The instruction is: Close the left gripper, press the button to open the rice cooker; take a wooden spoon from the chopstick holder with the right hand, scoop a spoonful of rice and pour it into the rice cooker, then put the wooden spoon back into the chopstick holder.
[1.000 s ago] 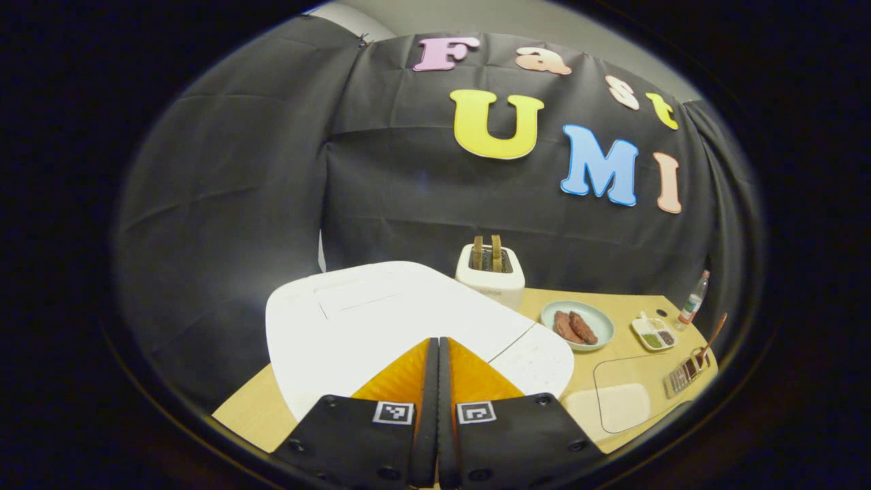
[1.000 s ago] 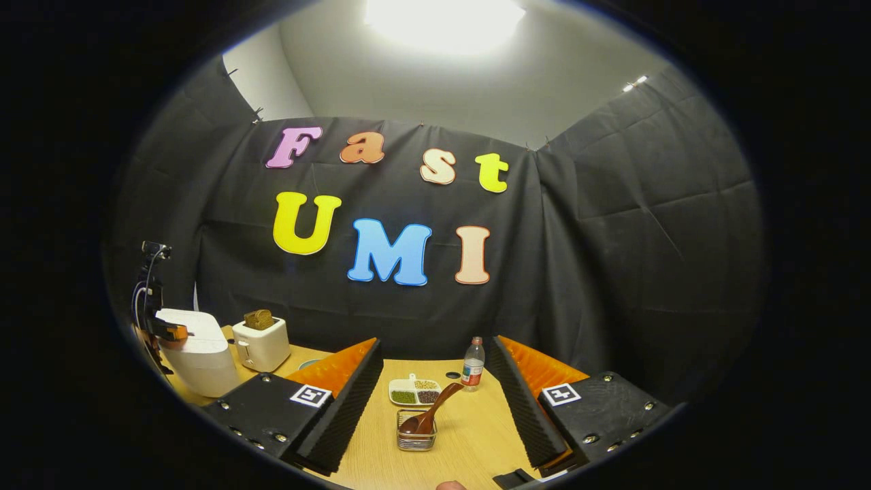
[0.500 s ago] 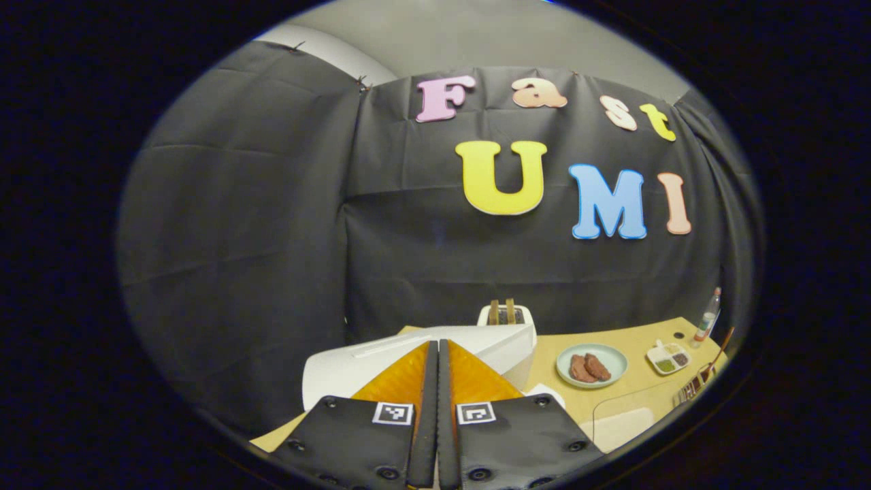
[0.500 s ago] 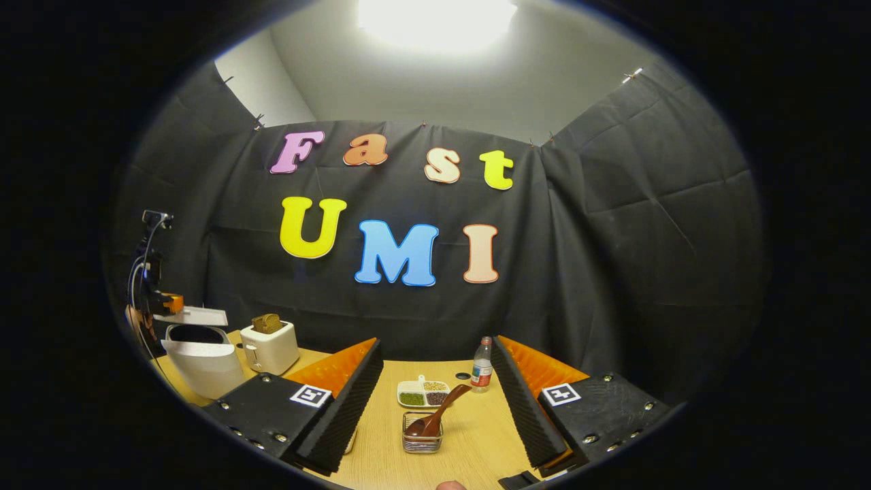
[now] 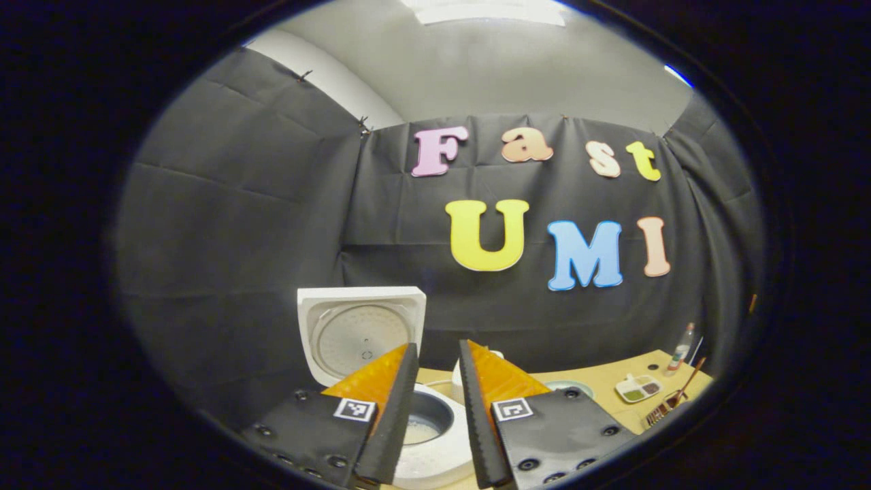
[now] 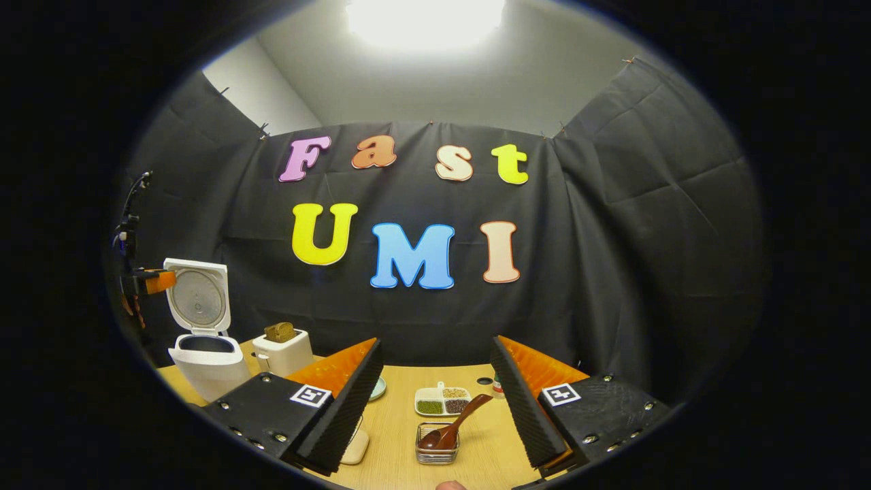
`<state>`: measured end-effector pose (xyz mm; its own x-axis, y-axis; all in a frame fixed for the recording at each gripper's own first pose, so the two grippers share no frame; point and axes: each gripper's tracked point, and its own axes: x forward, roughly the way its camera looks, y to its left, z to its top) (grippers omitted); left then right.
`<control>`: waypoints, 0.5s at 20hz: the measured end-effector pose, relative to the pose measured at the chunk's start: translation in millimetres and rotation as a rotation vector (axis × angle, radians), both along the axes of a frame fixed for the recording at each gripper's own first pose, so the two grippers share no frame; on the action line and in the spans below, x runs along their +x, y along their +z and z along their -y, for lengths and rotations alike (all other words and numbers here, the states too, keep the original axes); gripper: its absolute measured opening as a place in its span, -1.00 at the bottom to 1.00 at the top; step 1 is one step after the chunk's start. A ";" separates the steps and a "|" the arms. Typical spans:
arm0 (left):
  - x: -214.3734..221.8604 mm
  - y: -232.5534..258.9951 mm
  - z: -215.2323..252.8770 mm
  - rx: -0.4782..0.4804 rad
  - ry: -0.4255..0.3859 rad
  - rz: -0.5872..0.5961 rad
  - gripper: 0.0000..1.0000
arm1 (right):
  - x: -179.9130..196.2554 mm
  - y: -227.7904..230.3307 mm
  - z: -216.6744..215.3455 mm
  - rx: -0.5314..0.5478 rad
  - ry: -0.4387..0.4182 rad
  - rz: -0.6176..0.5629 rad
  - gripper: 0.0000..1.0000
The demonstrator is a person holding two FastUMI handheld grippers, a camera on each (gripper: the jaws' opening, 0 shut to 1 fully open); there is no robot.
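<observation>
rice cooker (image 6: 204,354) stood open at far left; scooping not begun.
wooden spoon (image 6: 452,425) sat in the chopstick holder (image 6: 437,452), near the wide-open, empty right gripper (image 6: 435,395); left gripper (image 5: 435,401) partly open, empty, above the pot.

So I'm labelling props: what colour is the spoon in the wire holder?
Dark reddish-brown wood; the spoon shows best in the right gripper view.

Glossy white plastic rice cooker (image 6: 204,367); dark polished wooden spoon (image 6: 452,425); matt wood-grain table (image 6: 401,469)
</observation>
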<state>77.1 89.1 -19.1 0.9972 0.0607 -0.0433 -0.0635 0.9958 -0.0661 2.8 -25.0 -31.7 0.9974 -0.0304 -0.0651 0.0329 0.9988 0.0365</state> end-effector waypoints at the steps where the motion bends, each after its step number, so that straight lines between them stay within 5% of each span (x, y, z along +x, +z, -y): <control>1: -7.6 4.3 7.8 0.000 -0.014 0.007 0.11 | 6.3 -1.8 2.6 0.008 0.001 -0.001 0.94; 5: -34.7 22.1 27.0 0.029 -0.015 0.041 0.83 | 33.4 -7.7 14.9 0.020 0.002 0.003 0.94; 10: -61.5 24.8 51.5 0.041 -0.022 0.036 0.86 | 65.3 -31.4 28.3 0.029 0.003 -0.041 0.94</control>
